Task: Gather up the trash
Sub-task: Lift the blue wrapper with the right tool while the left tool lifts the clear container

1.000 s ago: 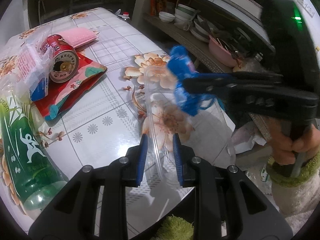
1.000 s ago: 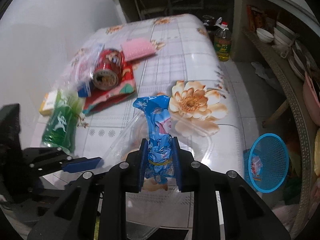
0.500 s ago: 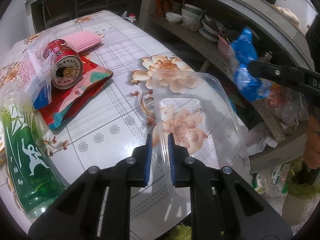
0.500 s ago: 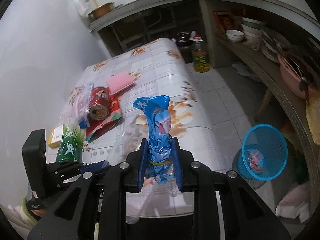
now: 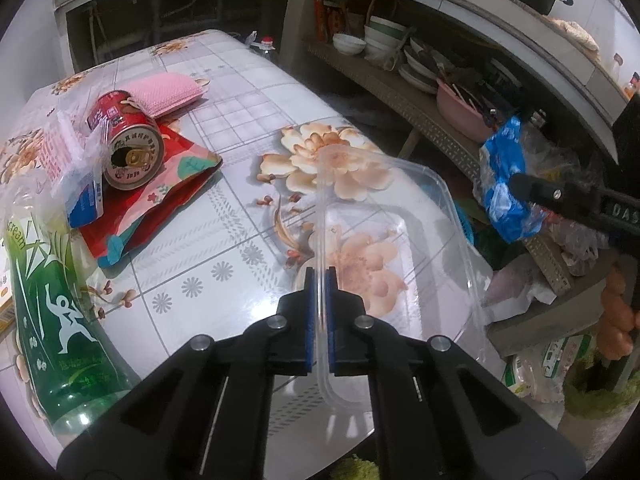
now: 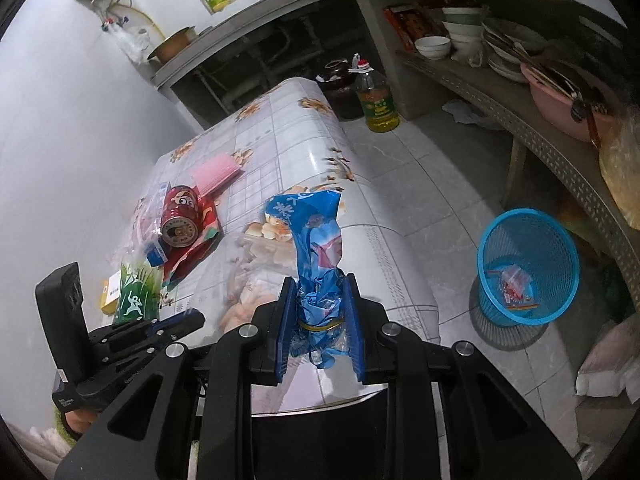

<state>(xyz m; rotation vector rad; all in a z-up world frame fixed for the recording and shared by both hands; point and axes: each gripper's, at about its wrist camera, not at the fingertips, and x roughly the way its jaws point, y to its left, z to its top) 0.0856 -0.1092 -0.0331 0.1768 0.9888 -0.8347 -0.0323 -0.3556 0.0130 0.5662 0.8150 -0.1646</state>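
So the right hand-held gripper is squeezing the crumpled blue wrapper out past the counter edge, the left hand-held gripper is pinching the clear tray rim, and I'd be lining up over the blue basket before letting go.

Green bottle cut by frame edge at 8 o'clock, yellow box mostly hidden behind it, trash inside blue basket too small to identify, hand at 4 o'clock partly cropped.
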